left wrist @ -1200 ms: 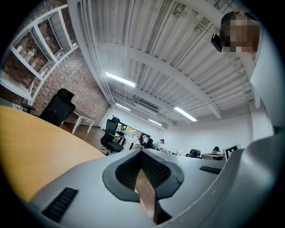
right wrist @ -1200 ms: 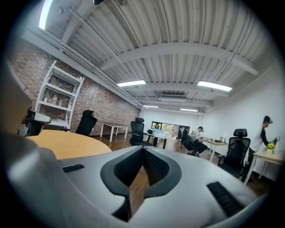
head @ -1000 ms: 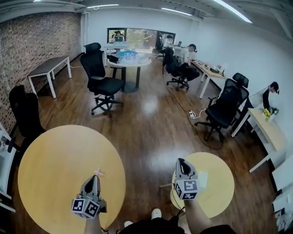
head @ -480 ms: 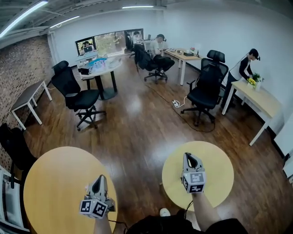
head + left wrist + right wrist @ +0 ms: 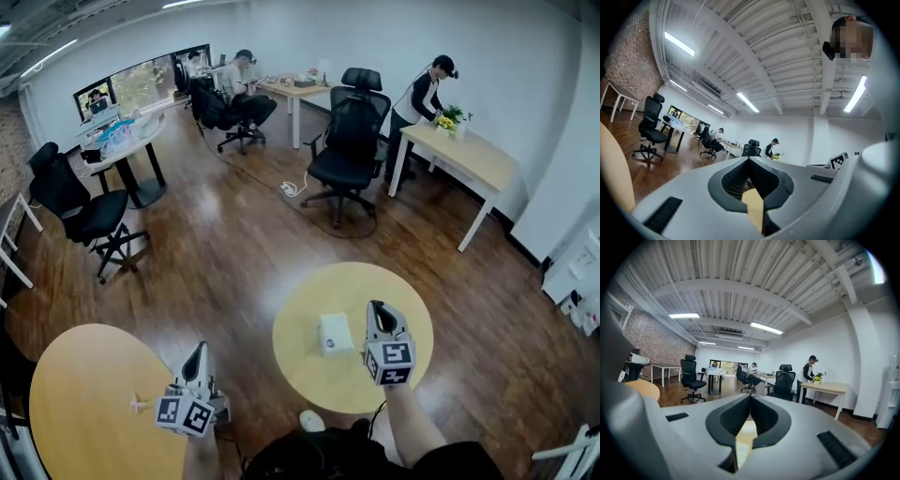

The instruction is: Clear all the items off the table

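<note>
Small round table point(image 5: 319, 286), what's lying on it?
— One white box point(image 5: 336, 333), squarish and flat, near the middle of the yellow top
— And the right gripper point(image 5: 375, 307)?
— It hangs over that table, just beside the box on its right and not touching it; jaws pressed together, empty
— Left gripper point(image 5: 200, 349)?
— Jaws together as well, gripping nothing. It sits at the edge of the larger round table point(image 5: 75, 403), near a small pale pink item point(image 5: 141, 404) lying there, too small to identify
</note>
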The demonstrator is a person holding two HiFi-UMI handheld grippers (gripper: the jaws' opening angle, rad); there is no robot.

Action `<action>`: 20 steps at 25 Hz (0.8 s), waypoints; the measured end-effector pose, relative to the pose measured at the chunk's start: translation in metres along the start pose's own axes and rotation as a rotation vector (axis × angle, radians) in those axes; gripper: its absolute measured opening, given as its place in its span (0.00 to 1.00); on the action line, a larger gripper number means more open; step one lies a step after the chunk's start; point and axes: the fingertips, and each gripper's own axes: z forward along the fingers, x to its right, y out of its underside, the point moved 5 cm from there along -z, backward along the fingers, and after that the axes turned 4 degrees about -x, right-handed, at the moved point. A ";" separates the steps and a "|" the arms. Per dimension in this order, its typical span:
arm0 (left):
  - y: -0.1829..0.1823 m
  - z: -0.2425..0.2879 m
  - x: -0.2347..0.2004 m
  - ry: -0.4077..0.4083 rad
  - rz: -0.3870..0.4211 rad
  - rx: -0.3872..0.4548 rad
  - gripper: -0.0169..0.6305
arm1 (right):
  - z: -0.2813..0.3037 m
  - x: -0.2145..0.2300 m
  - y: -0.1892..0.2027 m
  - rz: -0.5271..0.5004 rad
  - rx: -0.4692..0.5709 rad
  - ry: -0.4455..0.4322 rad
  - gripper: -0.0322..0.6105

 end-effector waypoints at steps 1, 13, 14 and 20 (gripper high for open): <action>0.003 0.003 0.004 0.019 -0.001 -0.012 0.01 | -0.003 0.002 0.002 0.009 -0.005 0.007 0.06; 0.022 0.000 -0.019 -0.034 -0.001 -0.128 0.01 | 0.044 -0.033 0.089 0.112 -0.395 -0.045 0.67; 0.027 0.001 -0.021 -0.038 0.002 -0.153 0.01 | 0.050 -0.037 0.102 0.110 -0.451 -0.049 0.70; 0.062 0.014 -0.022 -0.044 -0.030 -0.259 0.01 | 0.074 -0.040 0.154 0.102 -0.597 -0.043 0.70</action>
